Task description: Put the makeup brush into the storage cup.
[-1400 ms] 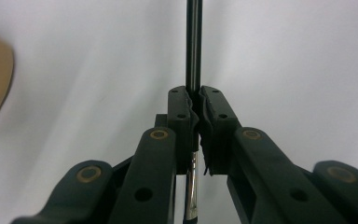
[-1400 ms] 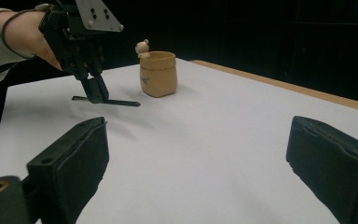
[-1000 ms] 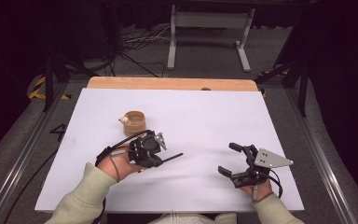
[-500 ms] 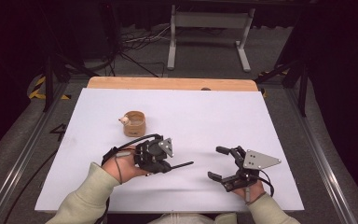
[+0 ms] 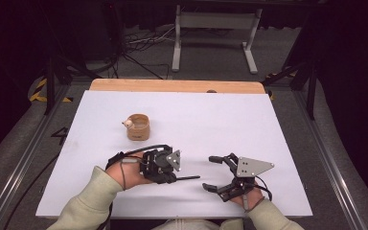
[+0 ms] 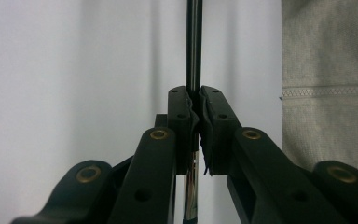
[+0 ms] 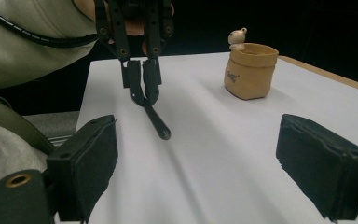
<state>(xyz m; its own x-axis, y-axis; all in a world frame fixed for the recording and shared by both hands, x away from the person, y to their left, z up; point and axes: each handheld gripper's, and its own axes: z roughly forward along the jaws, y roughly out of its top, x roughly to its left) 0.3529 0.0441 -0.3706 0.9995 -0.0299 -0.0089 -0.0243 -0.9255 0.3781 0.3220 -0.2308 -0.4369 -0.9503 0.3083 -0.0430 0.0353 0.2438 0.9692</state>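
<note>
Near the table's front edge, the left gripper (image 5: 172, 177) clamps a slim black metal rod (image 5: 188, 178) level, its free end offered toward the right gripper (image 5: 212, 173), whose jaws gape wide to receive it.

left gripper (image 5: 179, 178) low over the near table edge, jaws pointing right toward the other hand, clamped tight with pads pressed together. left forearm in a pale green sleeve (image 5: 84, 206). right gripper (image 5: 211, 173) just beside it, jaws spread wide, pointing left. right hand (image 5: 247, 199) wraps the handle.
</note>
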